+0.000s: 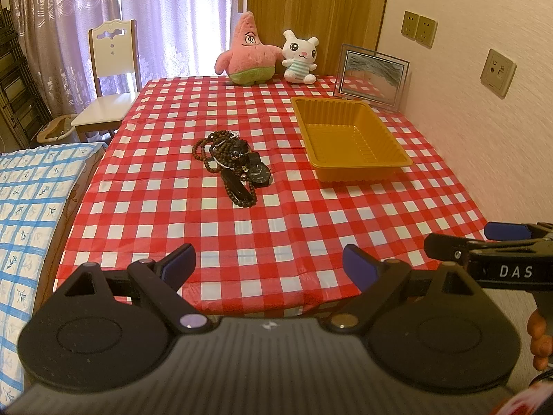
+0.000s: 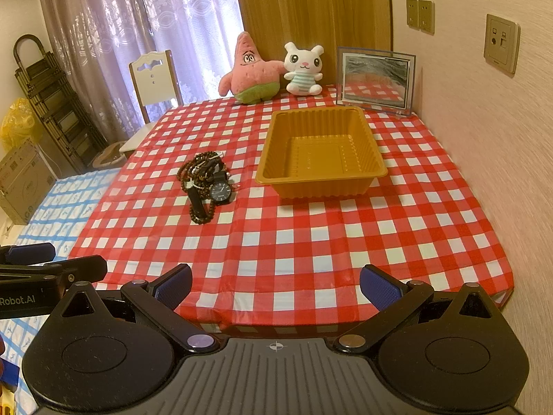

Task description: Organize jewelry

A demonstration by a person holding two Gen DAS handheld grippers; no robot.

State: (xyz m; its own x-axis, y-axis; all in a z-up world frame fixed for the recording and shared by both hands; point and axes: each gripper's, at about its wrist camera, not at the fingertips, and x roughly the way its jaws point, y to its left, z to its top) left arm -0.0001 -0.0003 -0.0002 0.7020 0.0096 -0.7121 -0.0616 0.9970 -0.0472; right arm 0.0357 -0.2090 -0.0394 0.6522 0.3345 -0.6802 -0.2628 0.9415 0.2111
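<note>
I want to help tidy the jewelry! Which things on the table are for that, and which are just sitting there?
For the job: jewelry pile with watch, yellow tray.

Just there: pink star plush, white bunny plush, picture frame.

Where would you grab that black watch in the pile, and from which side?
Probably by its round case, from above. The black watch lies face up at the near right edge of the jewelry pile, with bare tablecloth on that side, so an open gripper could straddle the case there without snagging the beads.
</note>
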